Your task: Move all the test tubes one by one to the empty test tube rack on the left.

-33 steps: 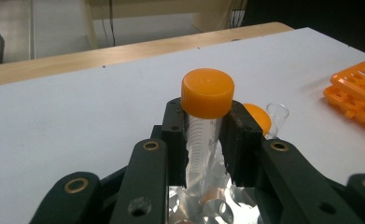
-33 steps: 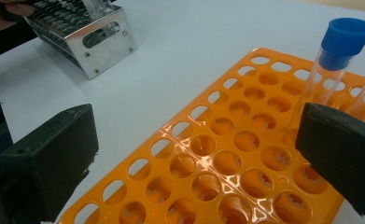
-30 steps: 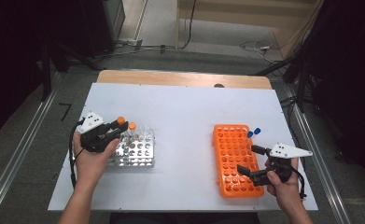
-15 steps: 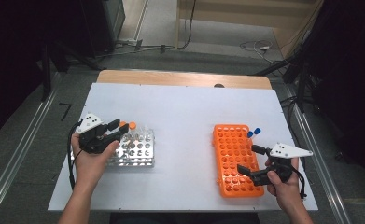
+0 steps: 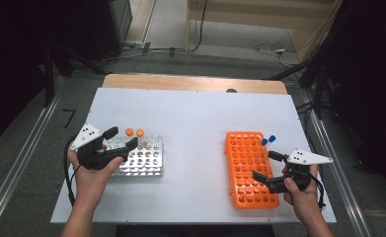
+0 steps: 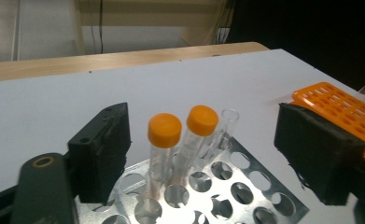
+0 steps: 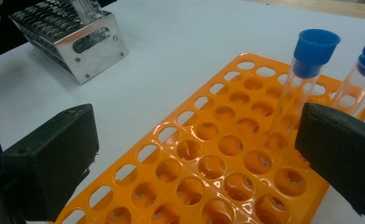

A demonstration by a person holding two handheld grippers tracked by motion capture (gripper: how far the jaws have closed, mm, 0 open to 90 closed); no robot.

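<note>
A metal rack [image 5: 143, 165] at the table's left holds two orange-capped tubes [image 5: 129, 132] [image 6: 164, 130] and a clear uncapped tube [image 6: 228, 119]. My left gripper [image 5: 121, 137] [image 6: 208, 158] is open at the rack's near-left corner. Its jaws have just been opening, and the orange-capped tubes stand upright between them, untouched. On the right lies an orange rack [image 5: 247, 168] [image 7: 208, 154] with two blue-capped tubes [image 5: 268, 140] [image 7: 311, 51] at its far right edge. My right gripper [image 5: 268, 166] [image 7: 194, 158] is open over that rack's right side, holding nothing.
The white table top [image 5: 195, 123] has a wooden strip [image 5: 190, 83] along its far edge. The metal rack [image 7: 77, 37] lies far off in the right gripper view. Dark floor, rails and cables surround the table.
The left gripper's jaws have opened wide and the hand has drawn back a little from the orange-capped tubes, which stay in the rack. The right hand has not moved.
</note>
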